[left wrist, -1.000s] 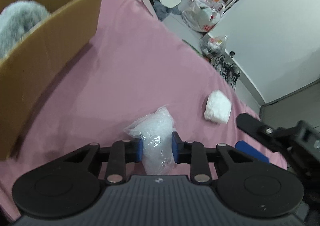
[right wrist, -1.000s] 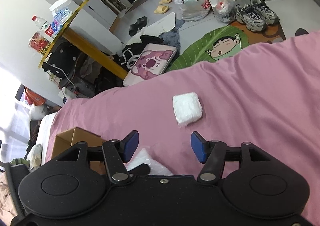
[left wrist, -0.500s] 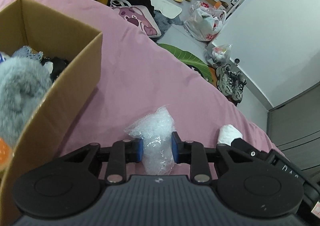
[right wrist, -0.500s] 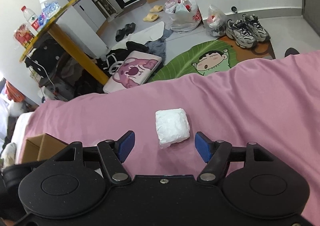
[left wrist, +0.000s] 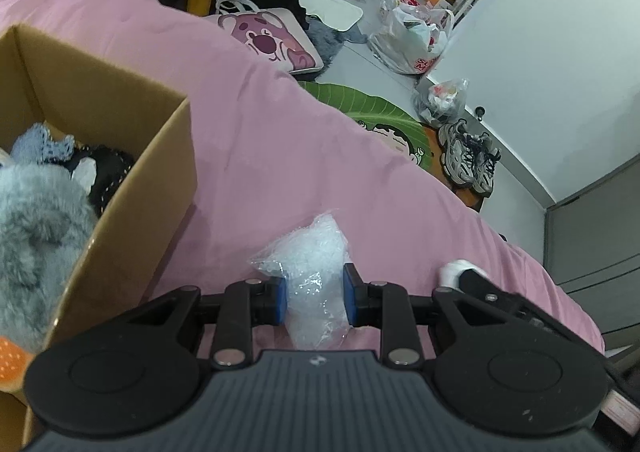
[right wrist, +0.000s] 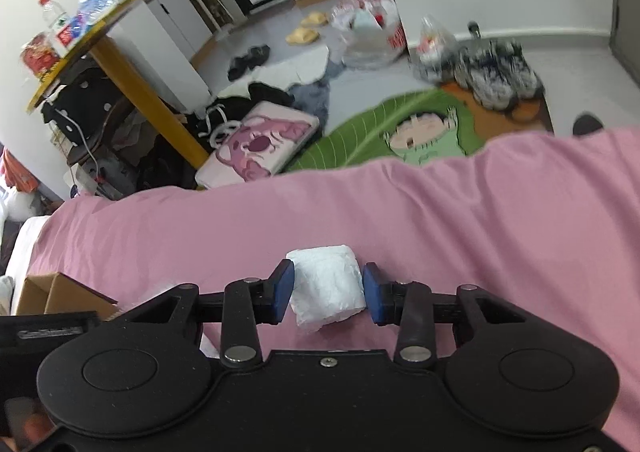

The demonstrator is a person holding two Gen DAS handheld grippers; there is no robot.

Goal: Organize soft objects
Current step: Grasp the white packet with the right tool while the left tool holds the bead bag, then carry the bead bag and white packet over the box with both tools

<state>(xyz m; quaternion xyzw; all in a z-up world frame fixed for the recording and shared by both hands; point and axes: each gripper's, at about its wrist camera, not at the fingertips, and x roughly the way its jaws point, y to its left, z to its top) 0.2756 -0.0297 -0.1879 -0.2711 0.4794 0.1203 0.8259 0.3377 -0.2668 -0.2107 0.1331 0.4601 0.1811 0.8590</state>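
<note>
Since a second ago your right gripper has closed in, jaws apart around the white bundle, while your left gripper stays clamped on the plastic bag by the cardboard box.

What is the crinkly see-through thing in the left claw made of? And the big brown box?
The crinkly bag looks like thin clear plastic: it is shiny, wrinkled and see-through, pinched in the left claw. The brown box looks like plain matte cardboard, with a raw cut edge along its top.

1 cardboard box, 1 clear plastic bag, 1 white bundle, 2 tools.
</note>
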